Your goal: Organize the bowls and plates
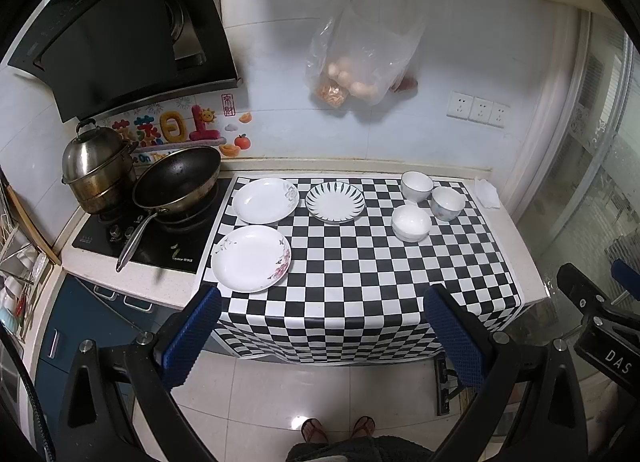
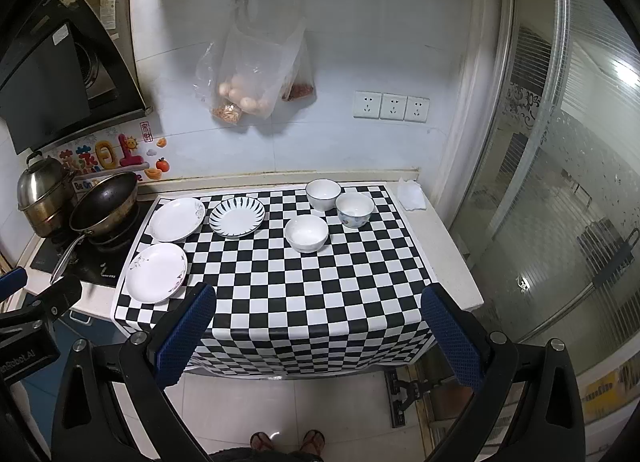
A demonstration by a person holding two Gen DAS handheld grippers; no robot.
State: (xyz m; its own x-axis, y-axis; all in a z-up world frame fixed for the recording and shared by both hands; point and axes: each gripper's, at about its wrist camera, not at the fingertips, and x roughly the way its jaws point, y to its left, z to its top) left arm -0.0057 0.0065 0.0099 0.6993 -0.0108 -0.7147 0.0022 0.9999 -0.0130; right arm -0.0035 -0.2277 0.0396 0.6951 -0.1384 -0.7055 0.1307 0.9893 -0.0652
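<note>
Three plates lie on the checkered cloth (image 1: 360, 282): a white plate with a red flower (image 1: 251, 258) (image 2: 156, 272) at the front left, a white plate with a grey flower (image 1: 265, 200) (image 2: 177, 219) behind it, and a black-striped plate (image 1: 335, 203) (image 2: 237, 217) beside that. Three bowls stand at the right: a white bowl (image 1: 411, 223) (image 2: 306, 233), a blue-patterned bowl (image 1: 447, 203) (image 2: 354, 209) and a dark-rimmed bowl (image 1: 417, 186) (image 2: 323, 194). My left gripper (image 1: 320, 298) and right gripper (image 2: 320, 296) hang open and empty before the counter's front edge.
A black wok (image 1: 176, 182) and a steel steamer pot (image 1: 96, 170) sit on the stove at the left. Plastic bags with eggs (image 1: 360, 62) hang on the wall. A crumpled tissue (image 2: 411, 194) lies at the back right. A glass door (image 2: 560, 182) stands to the right. Sandalled feet (image 1: 338, 428) show below.
</note>
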